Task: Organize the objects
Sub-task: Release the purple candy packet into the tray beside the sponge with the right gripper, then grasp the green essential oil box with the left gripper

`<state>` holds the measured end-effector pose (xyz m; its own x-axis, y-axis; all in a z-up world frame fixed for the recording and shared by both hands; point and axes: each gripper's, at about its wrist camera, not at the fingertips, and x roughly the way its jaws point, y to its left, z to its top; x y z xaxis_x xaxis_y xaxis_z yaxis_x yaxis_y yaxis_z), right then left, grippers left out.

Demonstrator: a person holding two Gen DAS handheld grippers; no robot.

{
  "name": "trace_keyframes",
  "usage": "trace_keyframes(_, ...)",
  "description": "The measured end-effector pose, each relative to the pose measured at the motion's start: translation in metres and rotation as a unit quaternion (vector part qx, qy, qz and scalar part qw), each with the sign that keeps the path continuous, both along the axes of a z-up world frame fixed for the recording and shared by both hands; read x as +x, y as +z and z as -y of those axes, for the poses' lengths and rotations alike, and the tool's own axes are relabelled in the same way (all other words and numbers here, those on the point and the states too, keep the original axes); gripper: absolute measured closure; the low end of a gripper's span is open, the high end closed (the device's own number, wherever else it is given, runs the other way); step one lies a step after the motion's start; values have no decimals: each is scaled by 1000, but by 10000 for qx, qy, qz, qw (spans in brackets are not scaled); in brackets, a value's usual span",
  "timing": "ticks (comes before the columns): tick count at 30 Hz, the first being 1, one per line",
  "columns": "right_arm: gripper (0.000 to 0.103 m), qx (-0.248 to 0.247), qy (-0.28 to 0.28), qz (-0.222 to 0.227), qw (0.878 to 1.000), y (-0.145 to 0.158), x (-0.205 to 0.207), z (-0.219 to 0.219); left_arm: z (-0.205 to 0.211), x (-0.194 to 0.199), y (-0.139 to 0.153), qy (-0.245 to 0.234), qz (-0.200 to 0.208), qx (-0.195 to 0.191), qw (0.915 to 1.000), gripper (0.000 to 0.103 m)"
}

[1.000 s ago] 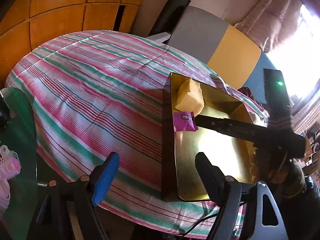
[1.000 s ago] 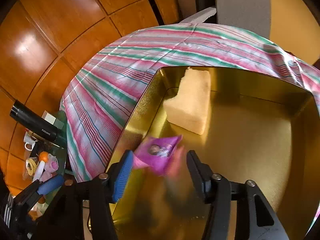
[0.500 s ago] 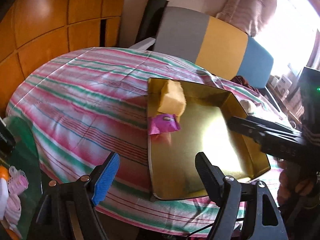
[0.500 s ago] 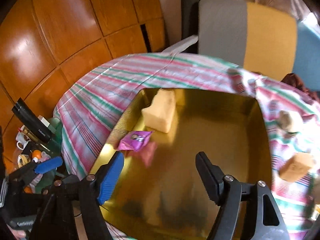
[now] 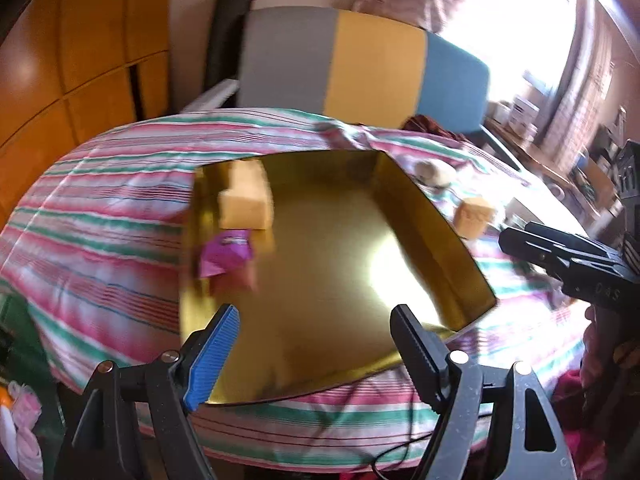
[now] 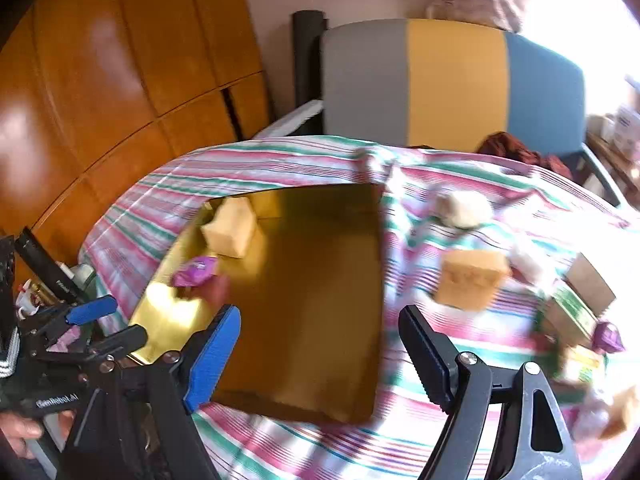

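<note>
A gold tray (image 5: 432, 224) (image 6: 320, 376) lies on the striped tablecloth. In it are a yellow sponge block (image 5: 246, 200) (image 6: 230, 226) and a purple packet (image 5: 226, 254) (image 6: 195, 272), both at its far left. My left gripper (image 5: 314, 344) is open and empty above the tray's near edge. My right gripper (image 6: 320, 344) is open and empty above the tray's right side; it shows in the left wrist view (image 5: 568, 258). Loose on the cloth to the right are an orange block (image 6: 470, 284) (image 5: 474, 216), a pale lump (image 6: 464, 204) and a purple sweet (image 6: 608, 336).
Small boxes (image 6: 576, 312) lie at the cloth's right end. A grey, yellow and blue chair back (image 5: 360, 68) stands behind the table. Wooden panels (image 6: 120, 60) line the left. A side shelf with clutter (image 6: 44, 276) sits at lower left.
The right gripper let the purple packet go into the tray and pulled back and to the right. Both cameras swung right, bringing the loose objects on the cloth into view.
</note>
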<state>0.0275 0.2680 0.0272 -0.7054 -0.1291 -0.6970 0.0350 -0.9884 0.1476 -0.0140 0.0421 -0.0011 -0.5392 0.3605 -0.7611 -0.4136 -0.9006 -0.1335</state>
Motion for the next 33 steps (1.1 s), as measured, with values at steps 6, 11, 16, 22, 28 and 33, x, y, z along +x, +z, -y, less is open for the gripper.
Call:
trace_keyframes(6,20,18,-685,99,9976,-4,25,-67,-29,3,2,-432,156,132,9989,28)
trace_keyframes(11,18,120,-1528,113,9881,2,50,-142,-54,4,1,-715,232,-12,9972,33)
trace_keyframes(16,16,54,-2511,-4,9679,9,82,-219,-86,8,7,-1107,181,-64,9937,37)
trace_keyframes(22,15,-643,-3538,-66,9331,-10,118,-282,-133,10,8,-1556,203,-168,9875,38)
trace_keyframes(28,14,-1055,-3626,-196,9257,-10,122,-297,-182,11,8,-1859,179,-240,9821,37)
trace_keyframes(33,12,-1121,-3580,-229,9267,-9,123,-294,-237,13,8,-2326,61,-430,9716,21)
